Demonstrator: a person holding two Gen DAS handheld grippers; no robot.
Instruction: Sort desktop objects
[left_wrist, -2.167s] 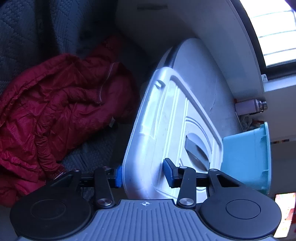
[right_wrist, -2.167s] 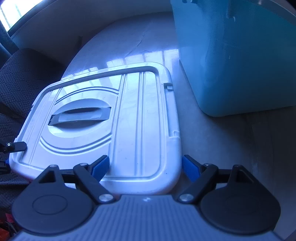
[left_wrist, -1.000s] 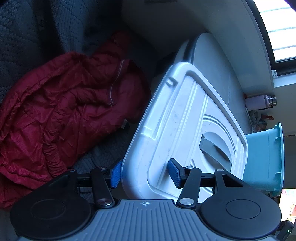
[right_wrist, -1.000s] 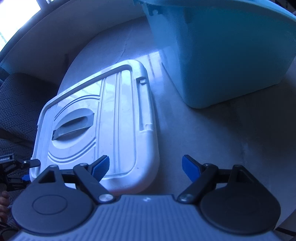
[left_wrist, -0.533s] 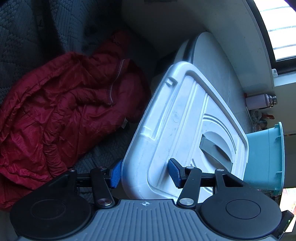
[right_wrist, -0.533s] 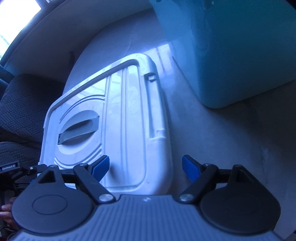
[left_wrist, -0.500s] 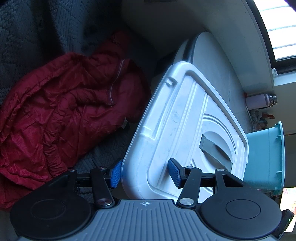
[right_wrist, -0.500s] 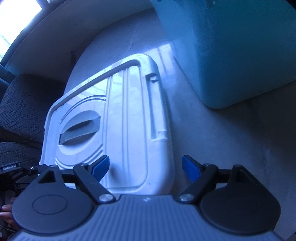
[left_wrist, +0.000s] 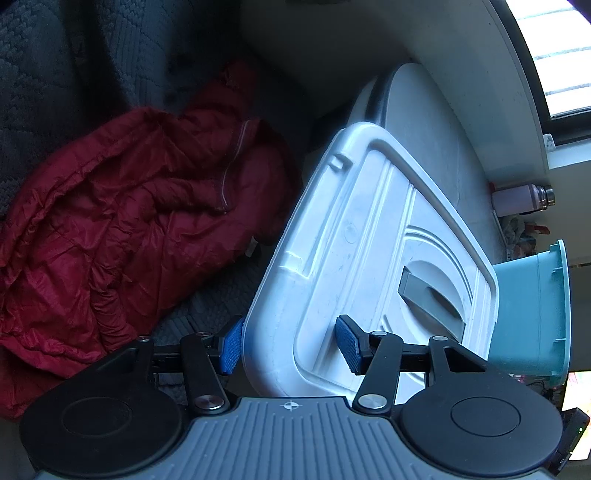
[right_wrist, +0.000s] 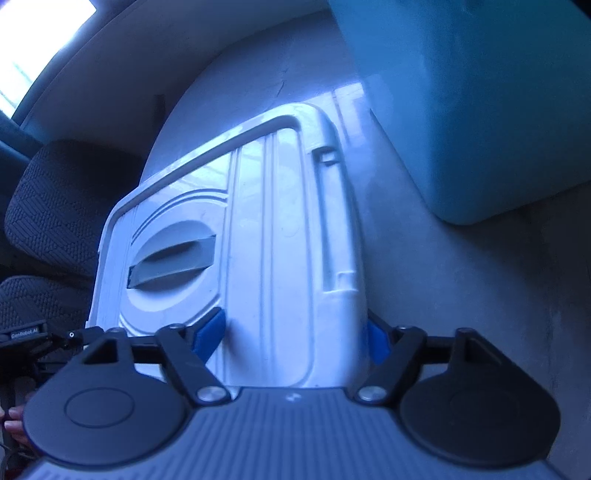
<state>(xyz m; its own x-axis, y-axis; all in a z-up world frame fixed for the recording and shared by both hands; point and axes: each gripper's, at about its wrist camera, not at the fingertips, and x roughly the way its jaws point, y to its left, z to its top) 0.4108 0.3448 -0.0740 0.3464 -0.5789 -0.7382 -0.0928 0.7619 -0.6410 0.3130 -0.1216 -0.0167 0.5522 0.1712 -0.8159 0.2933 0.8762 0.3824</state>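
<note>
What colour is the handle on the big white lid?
Grey handle on the lid, clearest in the right wrist view.
</note>
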